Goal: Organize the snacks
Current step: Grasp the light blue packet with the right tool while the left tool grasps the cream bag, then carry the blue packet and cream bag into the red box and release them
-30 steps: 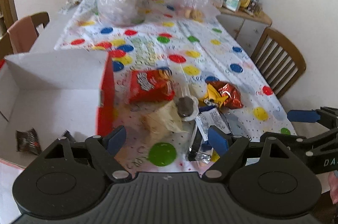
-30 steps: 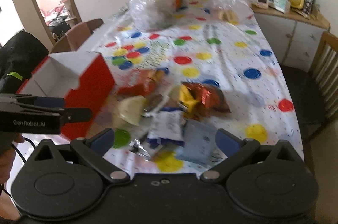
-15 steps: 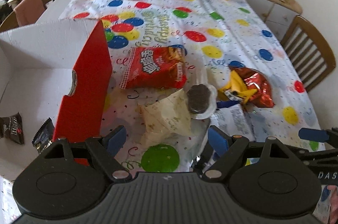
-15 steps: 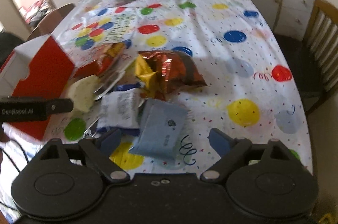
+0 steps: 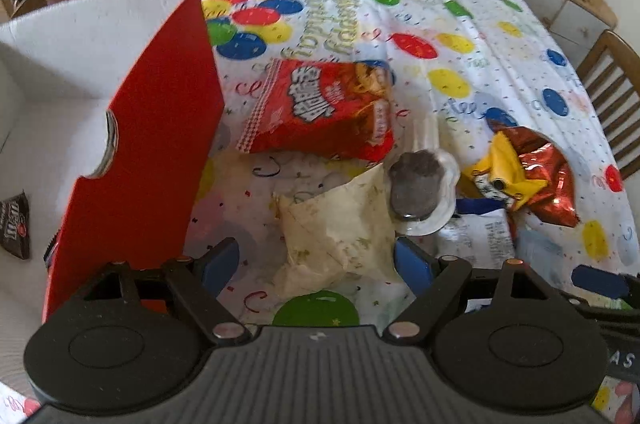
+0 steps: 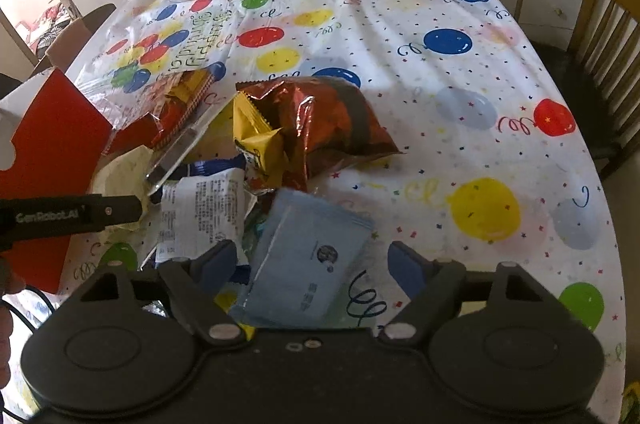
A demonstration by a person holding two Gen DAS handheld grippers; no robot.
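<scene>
- The left gripper point(image 5: 316, 262) hangs low over the bench point(image 6: 460, 96), jaws wide and empty — the cream packet point(image 5: 340, 224) lies straight ahead between its blue pads, tapering away from the camera.
- The right gripper point(image 6: 310, 264), jaws also wide and empty, sits over the pale blue packet point(image 6: 308, 260), whose long axis runs roughly forward along the fingers.
- The red box point(image 5: 136, 160) stands open just left of the left gripper, so I judge the left hand nearer for dropping snacks in; a dark candy packet point(image 5: 16, 224) already lies inside.
- A red chip bag point(image 5: 320, 108) and a foil bag point(image 6: 320, 120) lie further off.
- A balloon-print cloth covers the bench; chairs and a sideboard stand around it.
</scene>
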